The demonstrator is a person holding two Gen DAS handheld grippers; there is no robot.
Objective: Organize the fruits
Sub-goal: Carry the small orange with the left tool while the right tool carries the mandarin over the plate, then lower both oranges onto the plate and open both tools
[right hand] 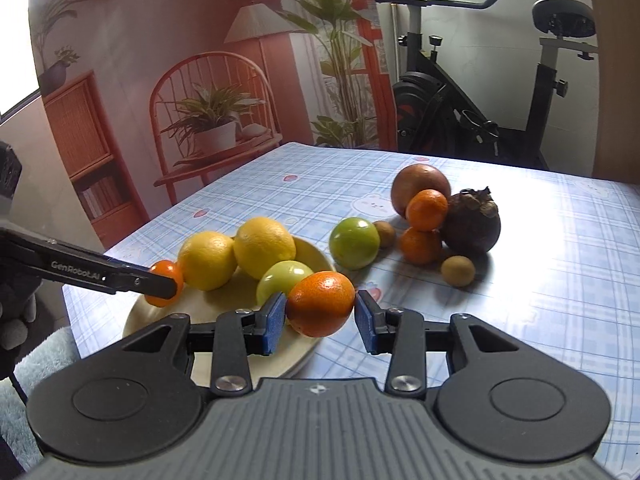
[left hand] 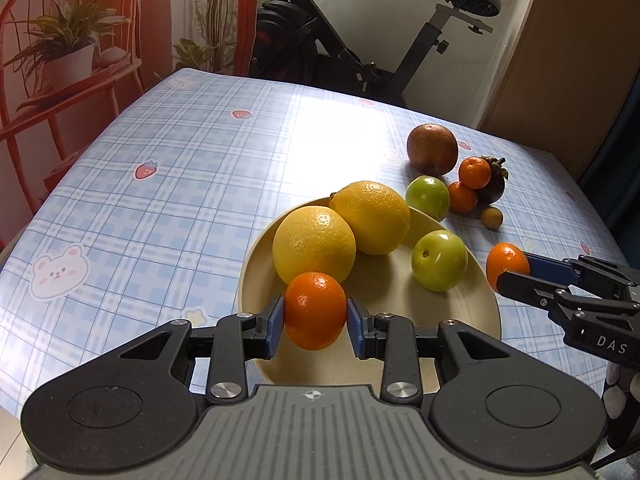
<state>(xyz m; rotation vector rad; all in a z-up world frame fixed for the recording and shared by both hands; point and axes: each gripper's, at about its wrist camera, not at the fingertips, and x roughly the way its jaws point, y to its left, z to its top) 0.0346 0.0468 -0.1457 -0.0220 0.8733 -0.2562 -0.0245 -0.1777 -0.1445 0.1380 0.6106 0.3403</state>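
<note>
Surface (left hand: 160, 200) under a blue plaid cloth with bears and strawberries is filling most of both views, with an exercise bike (left hand: 340, 40) standing behind it and a wall picture of a red chair and potted plants (right hand: 212, 120) hanging at the far left.

Plate (left hand: 472, 312), cream and round, is sitting near the front edge, carrying two lemons (left hand: 316, 244) and a green fruit (left hand: 439, 260). Left hand-held gripper (left hand: 315, 322) is angling downward over the plate's near side, its blue pads pressing both sides of an orange (left hand: 315, 310), which is hanging just in front of the nearer lemon. Right hand-held gripper (right hand: 321, 316) is tilting more gently, reaching in from the right, clamping a second orange (right hand: 321, 304) at the plate's right rim; whether that fruit is over the plate or just outside it is hard to tell.

Loose fruit is lying beyond the plate: a reddish apple (right hand: 420, 188), a dark mangosteen (right hand: 472, 220), another green fruit (right hand: 354, 242) and two more small oranges (right hand: 426, 210) stacked against each other.

Right wrist view is showing two small brown fruits (right hand: 458, 270), while the left wrist view is showing only one. Right view is also catching a fluffy blue sleeve (right hand: 40, 360) at its left edge.
</note>
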